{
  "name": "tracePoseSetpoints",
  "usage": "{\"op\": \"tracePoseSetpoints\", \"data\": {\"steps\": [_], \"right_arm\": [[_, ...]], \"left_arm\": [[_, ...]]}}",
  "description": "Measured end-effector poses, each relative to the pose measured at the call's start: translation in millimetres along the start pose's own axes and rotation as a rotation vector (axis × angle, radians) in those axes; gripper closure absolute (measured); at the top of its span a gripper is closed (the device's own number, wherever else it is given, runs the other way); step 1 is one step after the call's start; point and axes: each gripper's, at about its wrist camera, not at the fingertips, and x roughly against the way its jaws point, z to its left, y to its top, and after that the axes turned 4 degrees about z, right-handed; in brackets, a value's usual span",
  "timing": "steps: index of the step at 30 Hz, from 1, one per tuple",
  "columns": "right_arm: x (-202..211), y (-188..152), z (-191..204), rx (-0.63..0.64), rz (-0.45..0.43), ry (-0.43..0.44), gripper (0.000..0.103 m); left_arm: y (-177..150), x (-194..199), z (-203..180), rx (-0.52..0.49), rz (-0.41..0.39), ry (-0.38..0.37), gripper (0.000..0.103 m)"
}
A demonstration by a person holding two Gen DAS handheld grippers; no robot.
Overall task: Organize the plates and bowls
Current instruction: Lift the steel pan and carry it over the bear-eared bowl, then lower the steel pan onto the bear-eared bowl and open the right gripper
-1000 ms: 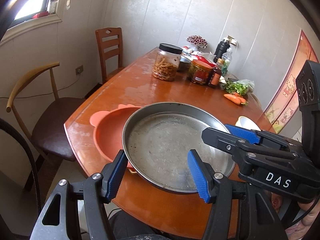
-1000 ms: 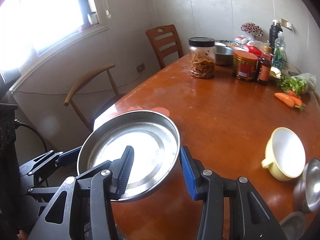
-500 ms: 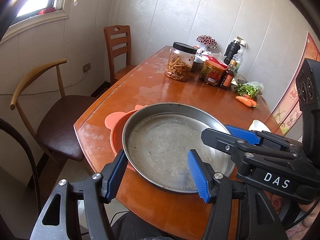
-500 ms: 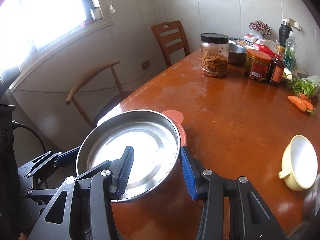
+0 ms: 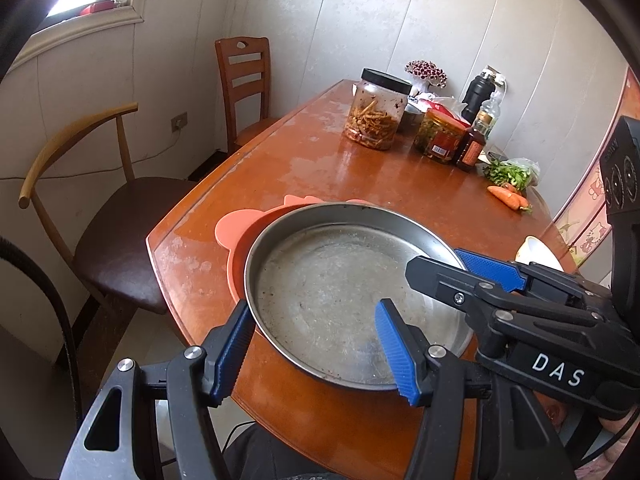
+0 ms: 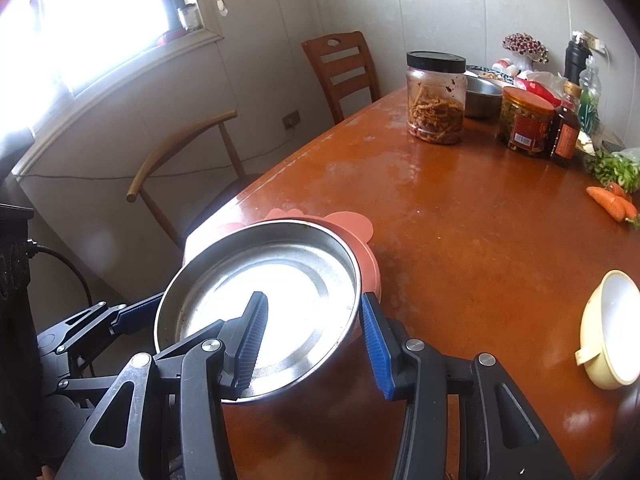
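Empty steel pan [image 5: 340, 292] over orange plate [image 5: 240, 236]; jar [image 5: 376, 114] of pickles.

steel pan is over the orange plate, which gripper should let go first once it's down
Judging by position, left. The left gripper grips the steel pan at the table's edge; the right gripper holds the inboard rim, steadying it over the orange plate.

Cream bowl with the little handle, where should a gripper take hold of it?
Pinch the cream bowl at its rim from above, one finger inside and one outside, clear of its handle stub. It sits mouth-up and looks too wide to span, and the stub looks too short for a sure hold.
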Motion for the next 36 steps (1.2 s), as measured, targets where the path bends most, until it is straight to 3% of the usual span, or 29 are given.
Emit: {"op": "tracePoseSetpoints", "data": {"steps": [18, 36], "right_arm": [[-21.5, -2.8, -12.3, -0.057, 0.005, 0.037, 0.054], [-19.4, -2.8, -16.9, -0.065, -0.034, -0.014, 0.054]], "left_arm": [[3.9, -16.7, 0.0, -0.014, 0.002, 0.046, 0.042], [10.5, -32.5, -3.9, -0.038, -0.006, 0.071, 0.042]]}}
